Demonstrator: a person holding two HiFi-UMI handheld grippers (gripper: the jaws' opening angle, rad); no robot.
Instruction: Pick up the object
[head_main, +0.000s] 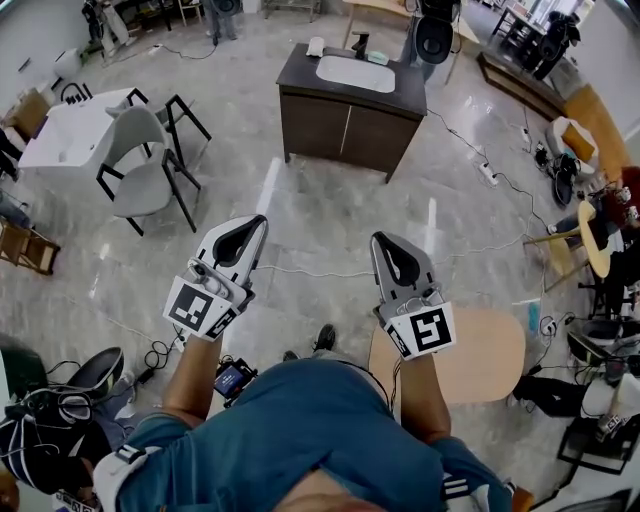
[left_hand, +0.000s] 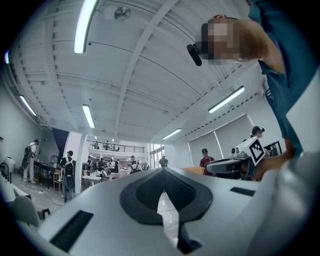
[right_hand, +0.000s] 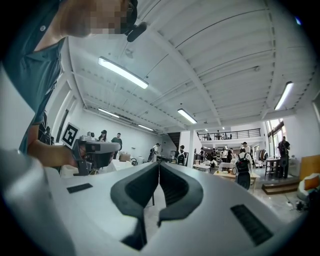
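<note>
Smooth pale left gripper (head_main: 260, 220), right gripper (head_main: 378, 240) (tapered, closed)

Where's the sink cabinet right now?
In the head view the sink cabinet stands at top centre, dead ahead, with the white chair off to its left.

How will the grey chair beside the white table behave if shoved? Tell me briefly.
The grey chair has a moulded one-piece shell, so it is probably stiff and fairly light. Its thin black legs stand on a glossy floor, so a low push would likely slide it. A push high on the backrest might tip it instead.
</note>
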